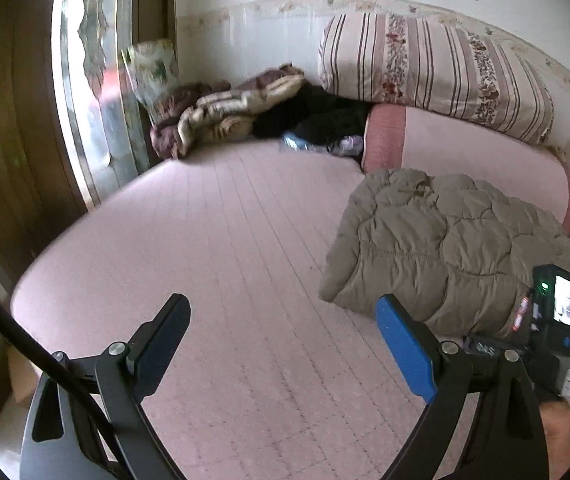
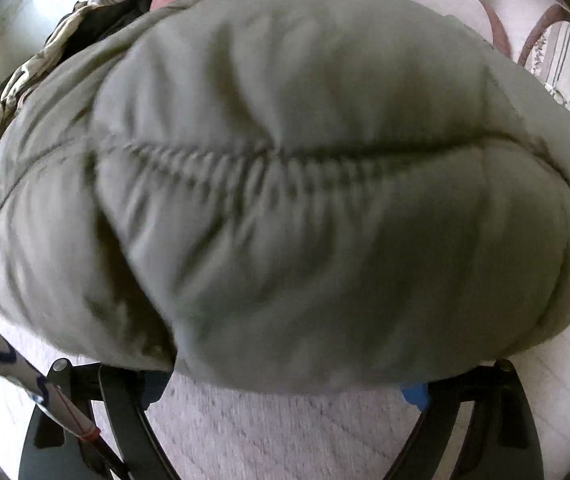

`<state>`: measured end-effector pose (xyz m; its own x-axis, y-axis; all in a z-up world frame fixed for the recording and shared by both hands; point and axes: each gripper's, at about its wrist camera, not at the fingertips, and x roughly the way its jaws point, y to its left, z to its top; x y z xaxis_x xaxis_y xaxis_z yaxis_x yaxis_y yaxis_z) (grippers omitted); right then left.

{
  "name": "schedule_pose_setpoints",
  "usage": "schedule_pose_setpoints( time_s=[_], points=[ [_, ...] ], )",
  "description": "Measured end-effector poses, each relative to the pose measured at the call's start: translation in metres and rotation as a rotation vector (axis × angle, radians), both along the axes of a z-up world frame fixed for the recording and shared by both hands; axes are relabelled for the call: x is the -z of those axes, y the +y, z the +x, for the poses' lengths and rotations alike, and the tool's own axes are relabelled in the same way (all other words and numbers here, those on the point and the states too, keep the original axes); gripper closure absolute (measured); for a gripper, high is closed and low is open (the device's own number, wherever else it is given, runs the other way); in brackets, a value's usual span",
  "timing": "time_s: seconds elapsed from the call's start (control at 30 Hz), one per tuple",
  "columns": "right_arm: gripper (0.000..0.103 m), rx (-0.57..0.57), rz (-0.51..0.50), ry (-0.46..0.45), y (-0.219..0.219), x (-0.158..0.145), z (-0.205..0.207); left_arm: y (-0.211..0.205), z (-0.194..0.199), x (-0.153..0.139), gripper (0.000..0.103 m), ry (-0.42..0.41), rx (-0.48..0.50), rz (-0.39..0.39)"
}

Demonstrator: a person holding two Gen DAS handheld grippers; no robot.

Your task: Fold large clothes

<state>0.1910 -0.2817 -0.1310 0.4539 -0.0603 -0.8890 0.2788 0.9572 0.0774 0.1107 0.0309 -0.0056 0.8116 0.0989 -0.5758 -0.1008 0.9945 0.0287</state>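
Puffy olive jacket [image 1: 445, 240] near bed [image 1: 205, 240] right edge, soft, light, grab hem; left hand-held gripper [image 1: 285, 320] released, right hand-held gripper [image 2: 285, 390] unclear.

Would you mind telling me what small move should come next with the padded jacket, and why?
Probably bring the left tongs, open and empty over the pink bedcover, across to the folded olive jacket's near edge; the right tongs are hidden under it.

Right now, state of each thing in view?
Puffer jacket: folded into a bundle, lying on the bed.
Bed: pink quilted cover, flat.
Left gripper: open, nothing between its fingers.
Right gripper: at the jacket's near edge, fingertips hidden; open or shut unclear.
Striped pillow: leaning against the wall.
Brown blanket: crumpled in the corner.
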Motion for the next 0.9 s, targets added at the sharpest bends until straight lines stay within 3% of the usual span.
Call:
schedule_pose_setpoints(
  time_s=[0.13,0.27,0.43,0.53,0.73,0.9],
  points=[
    [0.011,-0.019,0.047,-0.043,-0.008,-0.016,-0.045,-0.008,-0.028,-0.022,0.009,-0.075,0.022,0.028],
    [0.011,-0.021,-0.006,-0.106,-0.02,-0.039,-0.107,-0.022,-0.054,-0.037,0.009,-0.109,0.062,0.021],
    [0.011,0.036,-0.065,-0.154,-0.037,-0.061,-0.177,-0.039,-0.079,-0.039,0.008,-0.053,0.162,-0.068],
    [0.011,0.084,-0.097,-0.163,-0.047,-0.074,-0.206,-0.047,-0.088,-0.033,0.008,-0.012,0.174,-0.088],
    [0.011,0.116,-0.188,-0.158,-0.053,-0.091,-0.239,-0.066,-0.107,-0.02,0.008,0.058,0.182,0.017],
    [0.011,0.101,-0.252,-0.175,-0.041,-0.106,-0.251,-0.069,-0.121,-0.01,0.008,0.085,0.202,0.05]
  ],
)
